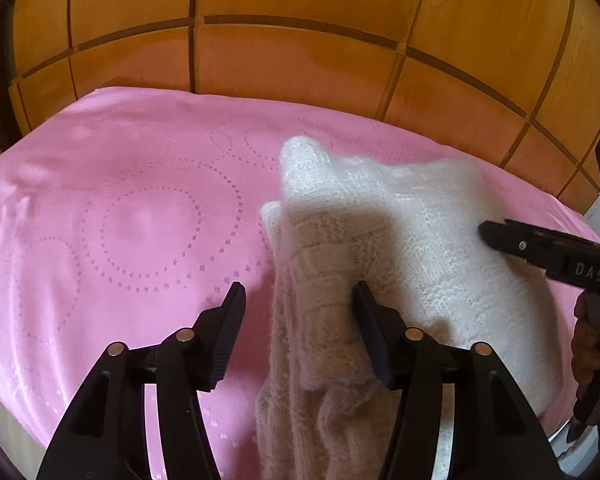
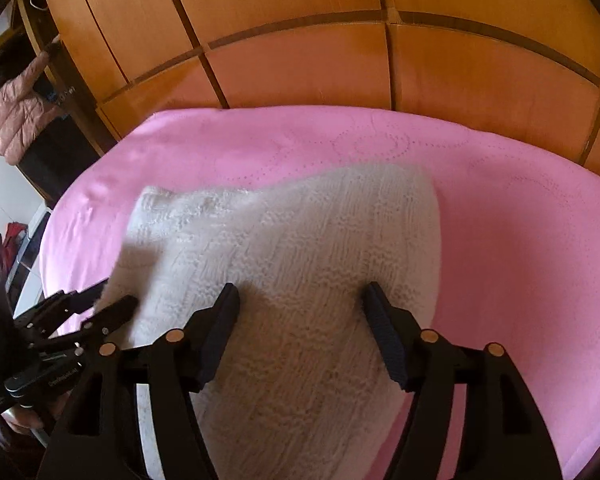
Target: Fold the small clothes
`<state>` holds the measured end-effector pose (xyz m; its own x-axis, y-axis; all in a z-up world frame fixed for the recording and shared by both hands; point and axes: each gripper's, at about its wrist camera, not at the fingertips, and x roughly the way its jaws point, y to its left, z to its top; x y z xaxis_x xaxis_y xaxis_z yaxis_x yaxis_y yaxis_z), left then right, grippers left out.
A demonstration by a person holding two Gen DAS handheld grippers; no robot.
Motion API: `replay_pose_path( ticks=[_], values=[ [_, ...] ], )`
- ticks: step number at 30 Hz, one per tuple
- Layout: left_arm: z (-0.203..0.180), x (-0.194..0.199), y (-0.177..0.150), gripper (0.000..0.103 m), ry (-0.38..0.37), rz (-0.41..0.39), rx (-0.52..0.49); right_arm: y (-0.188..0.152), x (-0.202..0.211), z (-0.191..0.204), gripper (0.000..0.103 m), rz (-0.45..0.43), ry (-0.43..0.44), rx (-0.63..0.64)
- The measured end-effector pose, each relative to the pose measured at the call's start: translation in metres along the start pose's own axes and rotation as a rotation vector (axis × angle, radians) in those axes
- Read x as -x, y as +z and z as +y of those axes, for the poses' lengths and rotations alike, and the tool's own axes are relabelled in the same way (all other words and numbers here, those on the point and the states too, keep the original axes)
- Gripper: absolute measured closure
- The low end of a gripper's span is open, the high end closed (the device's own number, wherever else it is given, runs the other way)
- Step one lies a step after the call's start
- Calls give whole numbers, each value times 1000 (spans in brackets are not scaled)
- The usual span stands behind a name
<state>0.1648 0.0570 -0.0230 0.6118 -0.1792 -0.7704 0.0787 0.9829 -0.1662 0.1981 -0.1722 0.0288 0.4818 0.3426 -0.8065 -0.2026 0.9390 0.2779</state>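
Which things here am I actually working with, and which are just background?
In the job:
white knitted garment
pink bedspread it lies on
left gripper, open
right gripper, open

Lying about:
wooden wardrobe
pink padded jacket

A bedroom in a home. A bed (image 2: pixel 500 240) is covered with a pink bedspread (image 1: pixel 120 220) patterned in dotted circles. Behind it stands a wall of orange-brown wooden wardrobe doors (image 2: pixel 300 72). At the far left a pink padded jacket (image 2: pixel 20 116) hangs by an open shelf.
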Motion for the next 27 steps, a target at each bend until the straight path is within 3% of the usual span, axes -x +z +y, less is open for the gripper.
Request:
replay_pose_path(
  ticks=[4, 6, 8, 11, 13, 15, 18, 22, 27],
  values=[
    [10, -9, -2, 36, -30, -2, -1, -7, 15, -16, 13, -63, 54, -73],
    [20, -13, -4, 36, -90, 3, 26, -15, 13, -29, 12, -55, 68, -138],
    [33, -19, -5, 36, -183, 10, 69, -29, 1, -49, 11, -7, 150, -232],
    [51, -31, -7, 38, -335, 47, 145, -37, -9, -61, 14, 21, 284, -320],
    [58, -37, -8, 54, -442, 67, 188, -39, -19, -65, 19, 54, 370, -350],
    [63, -42, -10, 59, -537, 77, 238, -42, -24, -70, 39, 68, 430, -382],
    [53, -41, -6, 66, -596, 71, 242, -40, -3, -70, 57, 28, 422, -350],
    [14, -38, 14, 67, -637, 74, 166, -37, 48, -74, 57, -82, 395, -288],
    [-78, -48, 41, 68, -705, 110, -3, -51, 120, -137, 57, -224, 281, -349]
  ],
)
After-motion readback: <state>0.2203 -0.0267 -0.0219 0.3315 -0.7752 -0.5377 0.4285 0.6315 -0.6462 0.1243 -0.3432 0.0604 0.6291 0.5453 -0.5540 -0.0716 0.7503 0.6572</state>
